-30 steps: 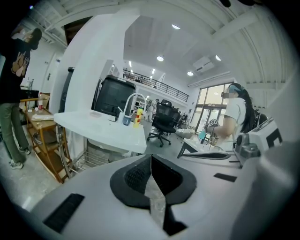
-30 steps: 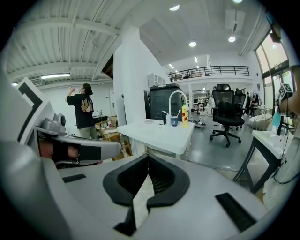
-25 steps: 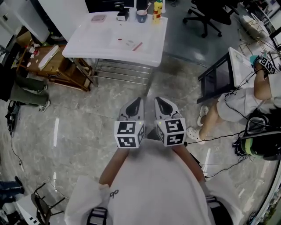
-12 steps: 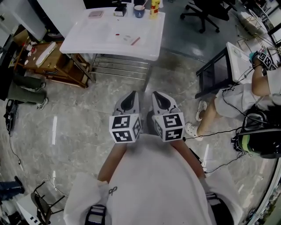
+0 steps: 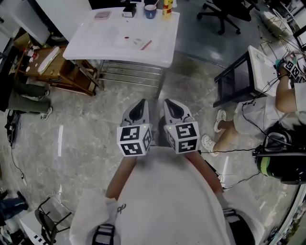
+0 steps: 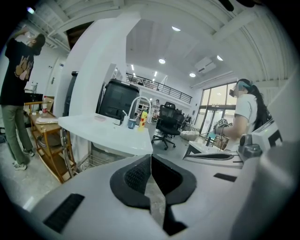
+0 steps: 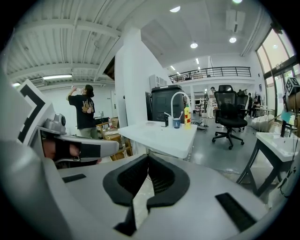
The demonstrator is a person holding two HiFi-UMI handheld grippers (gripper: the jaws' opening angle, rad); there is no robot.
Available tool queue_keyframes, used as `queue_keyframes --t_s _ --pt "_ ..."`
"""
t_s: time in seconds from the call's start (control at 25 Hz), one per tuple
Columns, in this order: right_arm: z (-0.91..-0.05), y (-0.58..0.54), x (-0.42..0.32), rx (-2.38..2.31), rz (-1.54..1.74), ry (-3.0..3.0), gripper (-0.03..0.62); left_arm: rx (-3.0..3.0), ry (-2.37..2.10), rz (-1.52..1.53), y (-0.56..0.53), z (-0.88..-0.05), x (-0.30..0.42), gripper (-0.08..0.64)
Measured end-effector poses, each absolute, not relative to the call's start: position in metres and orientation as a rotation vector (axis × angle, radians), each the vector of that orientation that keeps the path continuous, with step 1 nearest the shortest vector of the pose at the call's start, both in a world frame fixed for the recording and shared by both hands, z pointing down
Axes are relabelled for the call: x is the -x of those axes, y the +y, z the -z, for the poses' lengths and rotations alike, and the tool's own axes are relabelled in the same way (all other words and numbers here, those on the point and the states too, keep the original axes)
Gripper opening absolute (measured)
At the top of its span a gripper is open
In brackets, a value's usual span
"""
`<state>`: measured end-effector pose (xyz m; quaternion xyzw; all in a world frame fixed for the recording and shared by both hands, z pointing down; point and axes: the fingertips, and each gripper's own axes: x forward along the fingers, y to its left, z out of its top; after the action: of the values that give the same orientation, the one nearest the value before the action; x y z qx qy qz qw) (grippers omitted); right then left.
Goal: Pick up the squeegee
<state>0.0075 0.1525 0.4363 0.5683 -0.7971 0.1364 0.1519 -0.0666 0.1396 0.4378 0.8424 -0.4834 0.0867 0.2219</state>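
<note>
Head view: left gripper [image 5: 140,106] and right gripper [image 5: 172,105] are held side by side close to the chest, noses aimed at the far white rectangular table [image 5: 105,40]. Both are well apart from it, with bare marbled floor between. I can't positively ID the squeegee. Best candidate is the slim reddish strip [image 5: 146,45] lying flat mid-table, but it's too small to confirm. Its long axis runs diagonally, near-left to far-right. A blue cup [image 5: 150,11] and a yellow bottle [image 5: 167,7] stand at the table's far edge. A seated person [image 5: 258,112] is off to the right, out of the path.

Left gripper view: jaws pressed together, nothing between the black pads. The table [image 6: 108,133] is ahead and slightly left, with the cup [image 6: 132,123] and bottle [image 6: 142,121] on its far end. The strip doesn't show from this shallow angle.

Right gripper view: jaws pressed together too, nothing pinched. The table [image 7: 159,133] is dead ahead, with the cup [image 7: 176,123] and bottle [image 7: 187,117] on it. A standing person in a black shirt [image 7: 86,110] is far left.

Judgement: the target is straight ahead and far. The strip lines up roughly with the gap between the grippers, a touch toward the left one, so reach is practically even. Close in first, then spread the jaws and come in across the strip's long axis.
</note>
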Motion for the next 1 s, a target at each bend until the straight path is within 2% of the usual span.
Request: queue_keyframes --t_s 1.0 --pt "-0.453 0.016 -0.035 -1.472 -0.467 -2.356 0.028 -2.223 -1.408 -0.319 0.016 -0.456 0.032 0.028"
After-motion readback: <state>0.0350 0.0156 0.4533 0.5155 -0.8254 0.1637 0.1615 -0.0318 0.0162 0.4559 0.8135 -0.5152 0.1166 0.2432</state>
